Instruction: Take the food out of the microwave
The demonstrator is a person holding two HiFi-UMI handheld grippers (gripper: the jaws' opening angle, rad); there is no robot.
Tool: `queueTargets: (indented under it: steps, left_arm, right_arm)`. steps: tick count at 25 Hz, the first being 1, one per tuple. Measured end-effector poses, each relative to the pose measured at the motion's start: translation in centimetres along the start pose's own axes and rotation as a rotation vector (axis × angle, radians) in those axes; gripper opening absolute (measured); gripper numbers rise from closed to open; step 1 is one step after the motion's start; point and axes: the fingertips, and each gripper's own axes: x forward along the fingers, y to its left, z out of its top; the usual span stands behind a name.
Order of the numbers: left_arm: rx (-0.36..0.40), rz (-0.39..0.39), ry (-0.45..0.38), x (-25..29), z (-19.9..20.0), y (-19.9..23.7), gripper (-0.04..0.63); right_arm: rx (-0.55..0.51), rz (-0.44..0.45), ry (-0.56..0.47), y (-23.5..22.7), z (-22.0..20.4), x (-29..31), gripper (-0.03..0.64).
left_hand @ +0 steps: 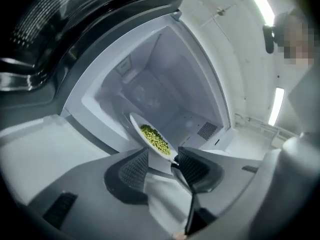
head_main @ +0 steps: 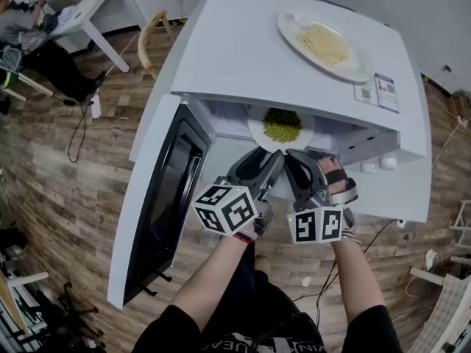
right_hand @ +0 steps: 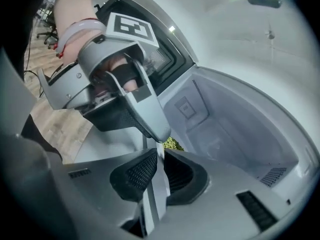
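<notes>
Fingers of the right gripper pinch the pea plate by its rim, left gripper fingers spread around that rim without pressing, plate sits in the open microwave mouth, so gripped, pull-out and set-down left.

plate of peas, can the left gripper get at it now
Likely yes: the microwave door stands open, and the plate of peas has its rim right at the left gripper's open jaws.
</notes>
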Motion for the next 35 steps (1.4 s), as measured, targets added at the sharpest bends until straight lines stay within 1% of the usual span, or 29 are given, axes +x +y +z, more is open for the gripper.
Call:
queueTargets:
  steps: [3, 8, 14, 18, 20, 24, 26, 30, 35]
  left_arm:
    - [-0.083, -0.016, -0.01, 0.1, -0.4, 0.1, 0.182]
    - [-0.165, -0.044, -0.038, 0.1, -0.8, -0.2, 0.11]
    - [-0.196, -0.07, -0.046, 0.3, -0.9, -0.6, 0.11]
    - [-0.233, -0.092, -0.057, 0.3, -0.9, -0.7, 0.111]
    - [-0.258, -0.104, -0.063, 0.3, -1.0, -0.8, 0.111]
    - [-0.34, -0.123, -0.074, 0.2, -1.4, -0.7, 0.11]
    - [-0.353, -0.125, -0.077, 0.2, -1.5, -0.7, 0.11]
    - [-0.376, -0.125, -0.076, 0.2, -1.6, -0.7, 0.103]
    - [-0.448, -0.102, -0.09, 0.1, -1.8, -0.3, 0.079]
  right_arm:
    - [-0.009, 0.008, -0.025, 0.3, 0.2, -0.5, 0.06]
    - [-0.014, 0.026, -0.049, 0.8, 0.5, -1.1, 0.06]
    - [-0.015, 0.036, -0.06, 0.8, 0.4, -1.6, 0.057]
    - [-0.02, 0.038, -0.063, 0.8, 0.5, -1.8, 0.056]
    - [-0.034, 0.039, -0.064, 0.9, 0.5, -1.9, 0.055]
    - [-0.08, 0.05, -0.072, 1.3, 0.5, -2.1, 0.054]
    - [-0.083, 0.051, -0.074, 1.4, 0.6, -2.2, 0.053]
    - [-0.067, 0.049, -0.071, 1.3, 0.5, -2.3, 0.054]
    - [0.021, 0.06, -0.068, 1.6, 0.5, -2.6, 0.055]
